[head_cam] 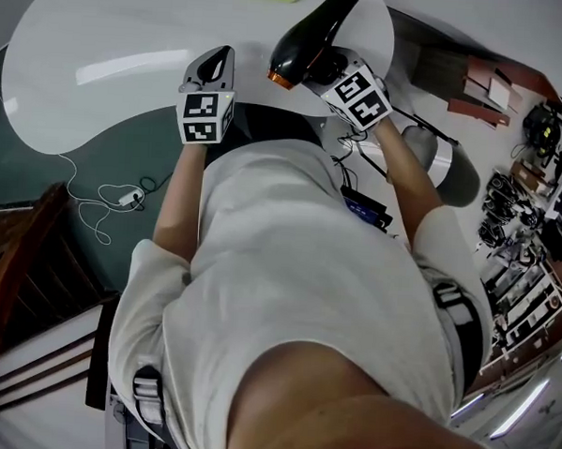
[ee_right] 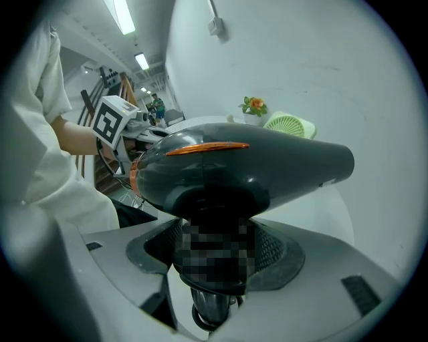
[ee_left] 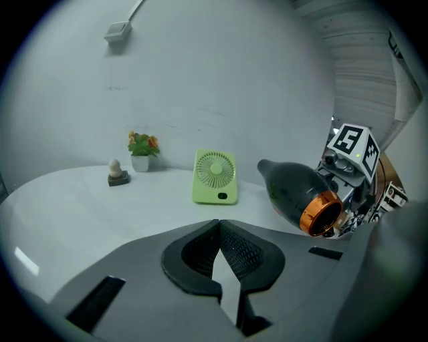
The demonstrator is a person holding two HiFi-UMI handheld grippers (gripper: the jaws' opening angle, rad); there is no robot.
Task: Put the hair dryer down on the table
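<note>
Out beyond the left gripper (ee_left: 217, 230), far to its left on the white table (ee_left: 80, 214), sits a small pale figurine (ee_left: 117, 172) on a dark base. A little potted plant (ee_left: 142, 150) stands just beside it. Straight ahead of that gripper stands a green desk fan (ee_left: 215, 177), upright near the wall. The left gripper (head_cam: 211, 70) itself hovers over the table edge, its jaws pressed together at the tips with nothing between them.

To its right is the hair dryer (ee_left: 294, 190), dark, with its orange-ringed nozzle (ee_left: 319, 214) turned back toward the person. The right gripper (ee_right: 214, 260) is clamped on the dryer's handle, and the barrel (ee_right: 254, 160) lies level across the top of its jaws. From overhead the hair dryer (head_cam: 310, 37) hangs over the table's near edge, just right of the left gripper, with the right gripper (head_cam: 322, 69) beneath it. I can't tell whether it touches the tabletop.
</note>
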